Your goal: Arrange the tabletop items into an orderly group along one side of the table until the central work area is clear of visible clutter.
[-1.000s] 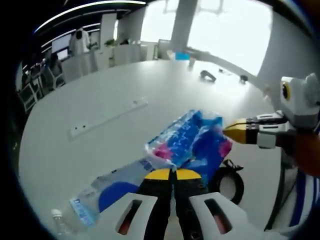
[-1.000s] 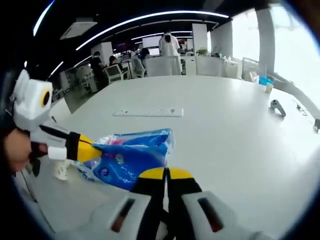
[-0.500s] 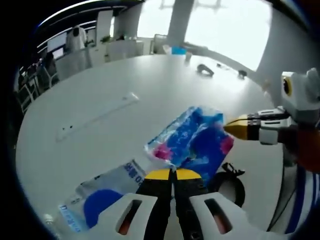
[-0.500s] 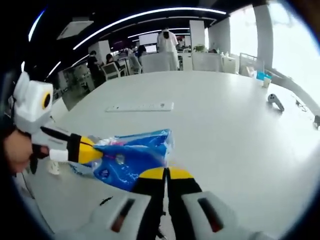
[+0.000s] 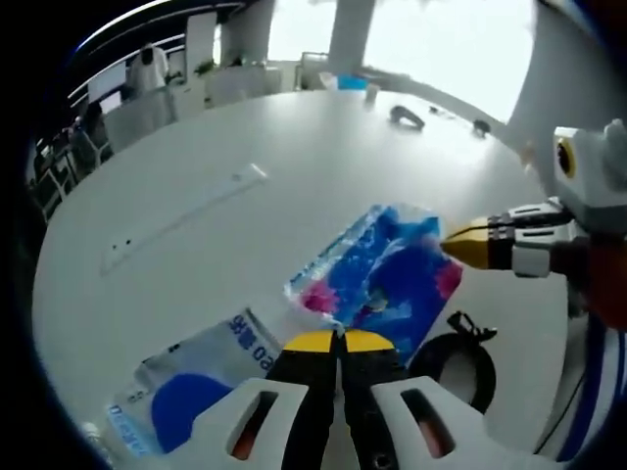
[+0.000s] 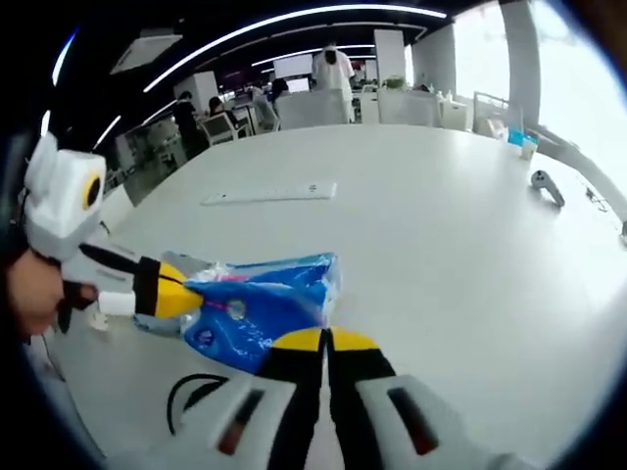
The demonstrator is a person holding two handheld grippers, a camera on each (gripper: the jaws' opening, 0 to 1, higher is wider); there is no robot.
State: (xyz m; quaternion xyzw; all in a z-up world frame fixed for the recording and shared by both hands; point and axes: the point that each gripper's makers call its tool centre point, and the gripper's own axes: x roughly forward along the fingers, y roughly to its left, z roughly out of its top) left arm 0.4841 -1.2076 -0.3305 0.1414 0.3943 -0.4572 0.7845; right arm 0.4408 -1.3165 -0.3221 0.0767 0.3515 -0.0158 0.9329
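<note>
White table [image 6: 470, 255] lies broad and bare beyond the blue packet [image 5: 387, 279], both grippers pinching its ends.

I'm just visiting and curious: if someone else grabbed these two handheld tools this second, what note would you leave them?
Left gripper: shut on one end of the blue plastic packet.
Right gripper: shut on the packet's other end.
The packet is held between both, just above the white table.
A clear plastic bag with blue print lies beside it; a black cable loop sits near the edge; a white power strip lies mid-table, with small items on the far side.
Nothing looks grouped yet; all still need lining up along one side.
</note>
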